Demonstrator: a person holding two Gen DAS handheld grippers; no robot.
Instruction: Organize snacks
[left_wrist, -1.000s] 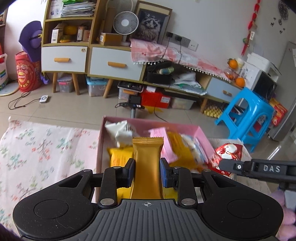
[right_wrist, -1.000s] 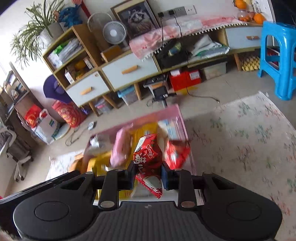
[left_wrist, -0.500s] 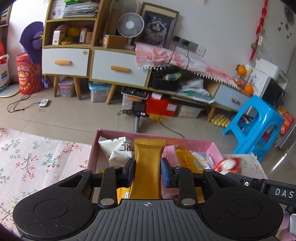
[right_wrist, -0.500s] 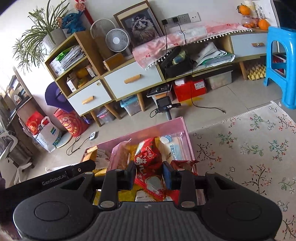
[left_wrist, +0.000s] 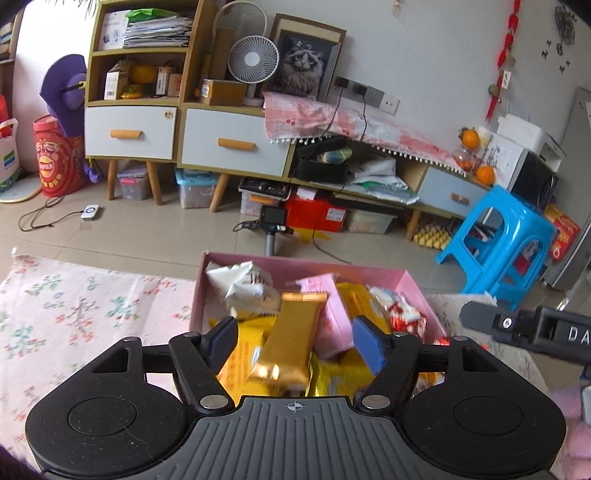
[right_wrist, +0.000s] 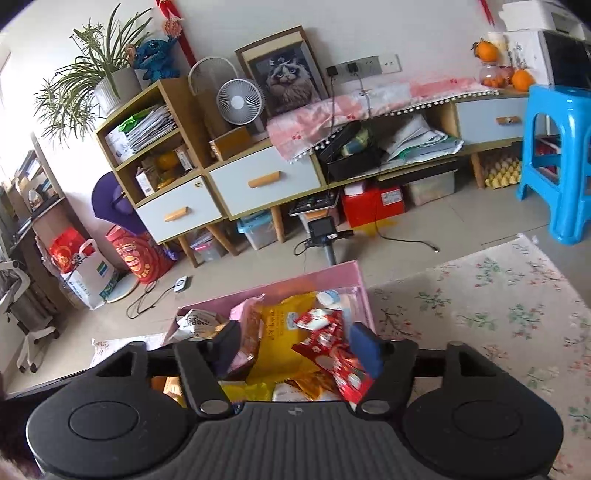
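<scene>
A pink box (left_wrist: 303, 263) full of snack packets sits on the floral cloth. My left gripper (left_wrist: 295, 341) hovers over it, its jaws opening; a gold packet (left_wrist: 290, 341) lies tilted between the pads, touched by neither. My right gripper (right_wrist: 295, 345) is also over the pink box (right_wrist: 325, 277), its jaws opening. A red packet (right_wrist: 334, 350) hangs blurred between the pads, near the right pad; no pad presses on it. White, pink and yellow packets fill the box. The right gripper's body (left_wrist: 528, 330) shows at the right of the left wrist view.
A floral cloth (right_wrist: 498, 306) covers the surface on both sides of the box. Beyond it are a tiled floor, a small camera on a stand (left_wrist: 272, 218), a blue stool (left_wrist: 502, 240) and low cabinets with drawers (left_wrist: 232, 142).
Both grippers went from shut to wide apart. The gold packet has left the left pads and tipped over. The red packet has slipped from the right pads toward the box.
</scene>
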